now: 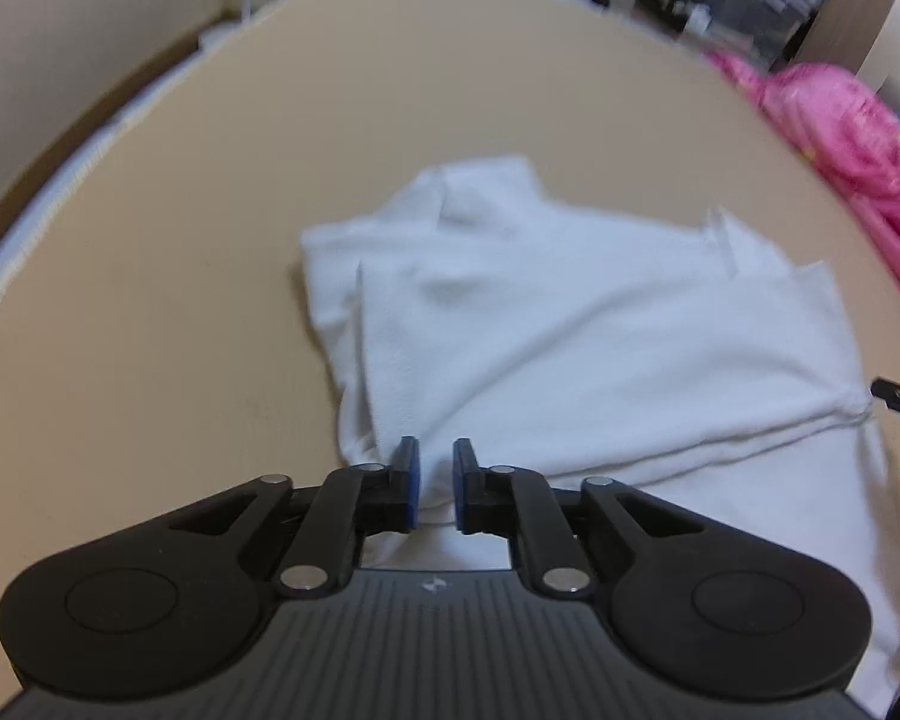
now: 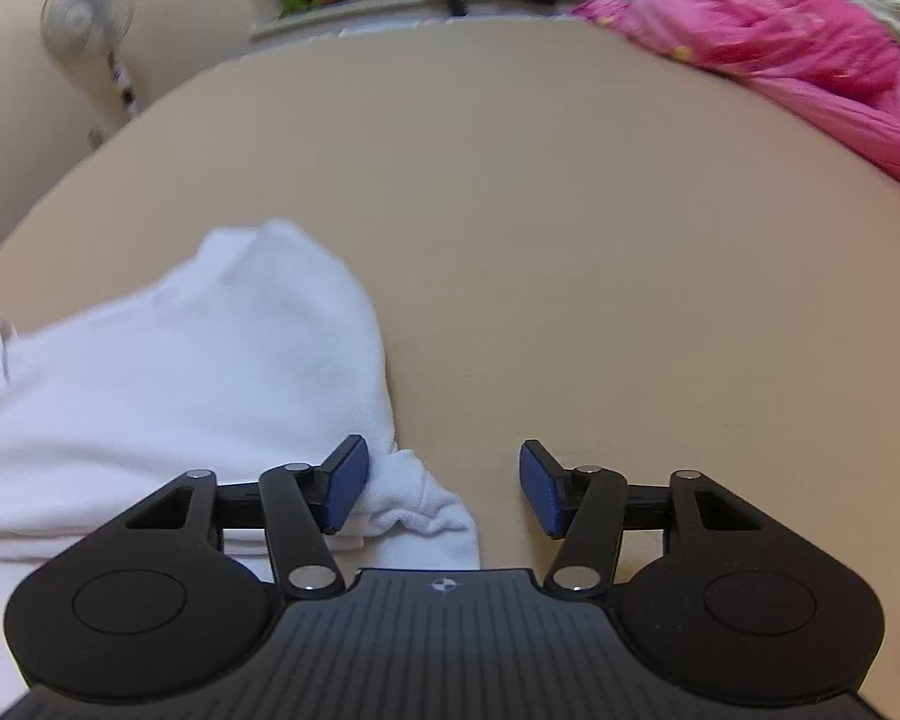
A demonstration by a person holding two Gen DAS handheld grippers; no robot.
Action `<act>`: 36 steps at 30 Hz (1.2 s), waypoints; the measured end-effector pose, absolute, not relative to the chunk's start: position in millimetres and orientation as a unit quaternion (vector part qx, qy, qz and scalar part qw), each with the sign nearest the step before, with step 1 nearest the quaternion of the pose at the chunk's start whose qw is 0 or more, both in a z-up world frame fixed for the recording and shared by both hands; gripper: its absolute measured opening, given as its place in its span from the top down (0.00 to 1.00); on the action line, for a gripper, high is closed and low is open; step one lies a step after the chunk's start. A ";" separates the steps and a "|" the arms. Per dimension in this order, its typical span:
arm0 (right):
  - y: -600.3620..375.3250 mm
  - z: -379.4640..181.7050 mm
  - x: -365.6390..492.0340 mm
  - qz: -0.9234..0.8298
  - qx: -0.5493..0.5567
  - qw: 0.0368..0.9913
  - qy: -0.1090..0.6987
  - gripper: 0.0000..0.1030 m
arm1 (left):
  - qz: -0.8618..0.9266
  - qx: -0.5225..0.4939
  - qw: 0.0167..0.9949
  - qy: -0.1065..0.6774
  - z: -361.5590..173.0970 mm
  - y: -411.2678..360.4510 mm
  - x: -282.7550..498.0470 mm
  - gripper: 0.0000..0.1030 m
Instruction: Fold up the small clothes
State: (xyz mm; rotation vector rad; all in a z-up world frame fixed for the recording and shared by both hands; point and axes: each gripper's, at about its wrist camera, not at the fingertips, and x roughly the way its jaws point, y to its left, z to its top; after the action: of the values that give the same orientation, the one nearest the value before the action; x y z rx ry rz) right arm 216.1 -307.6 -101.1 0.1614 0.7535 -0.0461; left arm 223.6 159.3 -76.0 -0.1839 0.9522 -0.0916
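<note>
- Work surface: I see a tan table [image 1: 150, 300] with one white garment [image 1: 570, 330] lying on it, partly folded, layers overlapping.
- Garment position: it sits near me, centre to right in the left wrist view and at the left in the right wrist view [image 2: 180, 372]. A pink quilt [image 2: 780, 42] lies well apart at the far right.
- Left gripper [image 1: 435, 492]: jaws stand a narrow gap apart, over the garment's near left edge. White cloth shows in and behind the gap, but I see no pad pressing on it; I read it as not gripping.
- Right gripper [image 2: 444, 492]: jaws spread wide. A bunched corner of cloth lies just beside the left pad and reaches partway into the gap; the right pad stands over bare table. Nothing is pinched.
- Key relation: the garment's long axis runs left to right across my view, so its near hem spans between the two grippers. Each gripper is at one end of that hem, left at the left end, right at the right end.
- Judgement: the next move likely calls for both grippers to close on their hem corners, then carry the near edge toward the far edge.
- Risk: the right gripper may catch only the bunched tip.
</note>
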 end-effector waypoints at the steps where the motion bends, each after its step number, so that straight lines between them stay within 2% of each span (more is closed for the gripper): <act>1: -310.3 -89.6 205.5 -0.015 0.083 0.929 0.359 0.46 | -0.046 -0.090 0.890 0.444 -68.4 157.4 213.9 0.71; 6: -324.5 -42.0 137.9 0.030 0.085 0.942 0.324 0.46 | -0.045 -0.064 0.910 0.406 -44.0 138.9 155.9 0.69; 11: -350.2 -39.0 69.4 0.054 0.083 0.943 0.317 0.46 | -0.039 -0.029 0.918 0.393 -41.4 126.7 92.1 0.70; 22: -378.1 -79.5 11.2 0.060 0.078 0.903 0.419 0.46 | -0.041 -0.062 0.874 0.481 -75.1 139.7 -2.4 0.70; 27: -376.5 -98.3 -0.7 0.072 0.057 0.879 0.468 0.46 | -0.038 -0.117 0.839 0.531 -94.5 144.2 -18.4 0.70; 36: -367.2 -125.9 -6.8 0.081 0.025 0.838 0.539 0.46 | -0.028 -0.099 0.813 0.573 -110.2 129.2 -36.2 0.70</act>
State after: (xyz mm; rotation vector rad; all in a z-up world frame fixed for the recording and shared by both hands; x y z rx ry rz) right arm -6.8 -367.2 -125.9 0.0526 1.1404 0.1709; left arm -36.2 129.2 -110.2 -0.2122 1.2239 -0.0599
